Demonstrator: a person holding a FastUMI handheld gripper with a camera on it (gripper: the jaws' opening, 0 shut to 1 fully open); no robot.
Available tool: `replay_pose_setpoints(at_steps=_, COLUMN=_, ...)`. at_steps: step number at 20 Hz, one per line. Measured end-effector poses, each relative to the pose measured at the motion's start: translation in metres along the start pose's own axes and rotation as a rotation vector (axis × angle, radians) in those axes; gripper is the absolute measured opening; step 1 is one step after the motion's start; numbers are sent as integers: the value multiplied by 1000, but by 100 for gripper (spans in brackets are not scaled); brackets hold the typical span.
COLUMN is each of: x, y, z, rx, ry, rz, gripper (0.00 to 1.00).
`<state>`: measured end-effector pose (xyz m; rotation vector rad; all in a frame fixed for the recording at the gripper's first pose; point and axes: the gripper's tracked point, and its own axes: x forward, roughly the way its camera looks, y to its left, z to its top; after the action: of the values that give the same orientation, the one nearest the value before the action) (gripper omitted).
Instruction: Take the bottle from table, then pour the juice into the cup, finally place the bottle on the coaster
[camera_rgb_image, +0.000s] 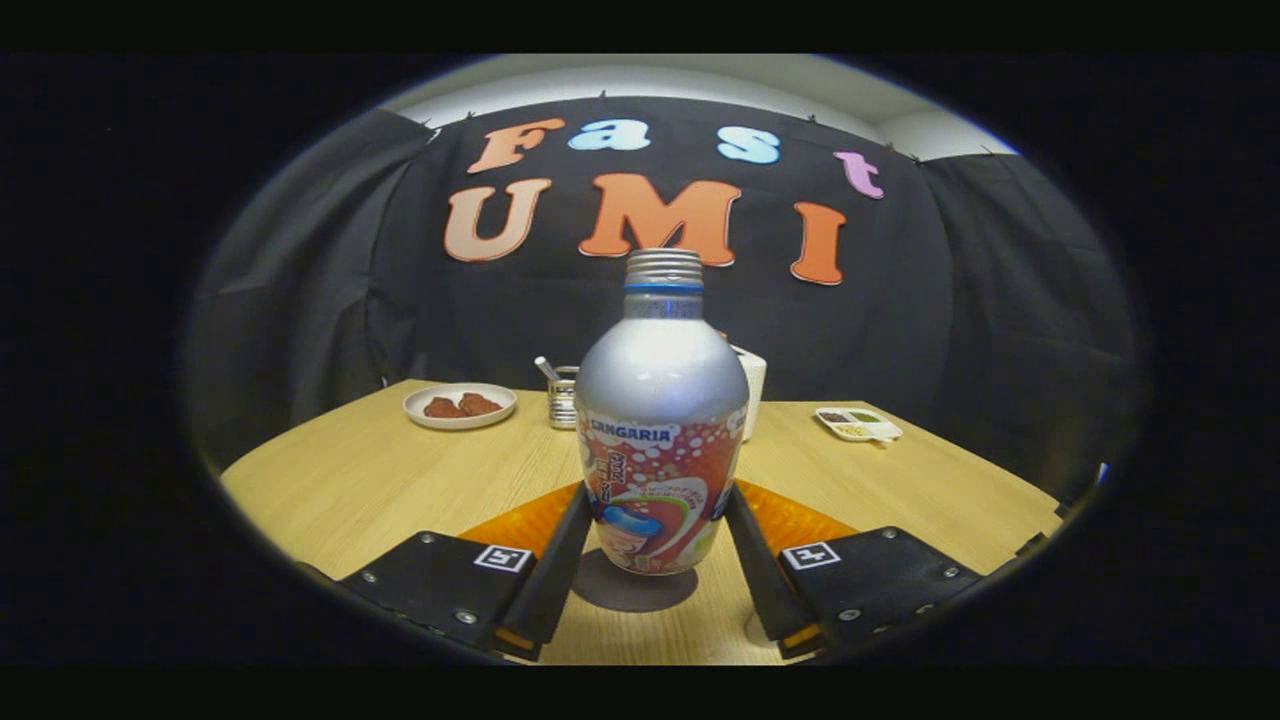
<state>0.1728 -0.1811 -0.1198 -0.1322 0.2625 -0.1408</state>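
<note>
Plate (459, 406): white, round, holding reddish-brown food pieces, far beyond the tongs and off to the left
Metal holder (562, 396): small, with a utensil handle sticking out, just right of the plate
Divided tray (858, 423): white, compartments of dark and yellowish bits, beyond the tongs to the right
Bench (380, 480): light wood

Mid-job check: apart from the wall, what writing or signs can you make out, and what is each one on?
Bottle label: a brand band across the top and smaller print below, not legible enough to quote.
Gripper: one square coded marker on each side, patterns only, no words. Its fingers flank the bottle; whether they press on it is unclear.
</note>
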Motion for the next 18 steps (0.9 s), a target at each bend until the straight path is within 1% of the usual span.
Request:
replay_pose_setpoints(at_steps=2, x=4, y=3, z=-15, rx=-4, ry=13, rz=-7, gripper=76)
replay_pose_setpoints(at_steps=5, x=9, y=19, z=-31, rx=21, ry=37, rz=34, gripper=76)
replay_pose_setpoints(at_steps=6, x=10, y=22, z=-35, rx=9, ry=47, rz=38, gripper=76)
replay_pose_setpoints(at_steps=9, x=13, y=19, z=-54, rx=-41, ry=106, rz=10, gripper=76)
replay_pose_setpoints(at_steps=10, x=11, y=19, z=-48, rx=-32, ry=85, rz=6, gripper=76)
replay_pose_setpoints(at_steps=12, x=15, y=21, z=-54, rx=-18, ry=94, rz=2, gripper=76)
replay_pose_setpoints(at_steps=13, x=14, y=19, z=-52, rx=-4, ry=74, rz=0, gripper=77)
replay_pose_setpoints(at_steps=15, x=13, y=16, z=-60, rx=7, ry=104, rz=-10, gripper=80)
replay_pose_setpoints(at_steps=18, x=9, y=25, z=-59, rx=48, ry=98, rz=31, gripper=94)
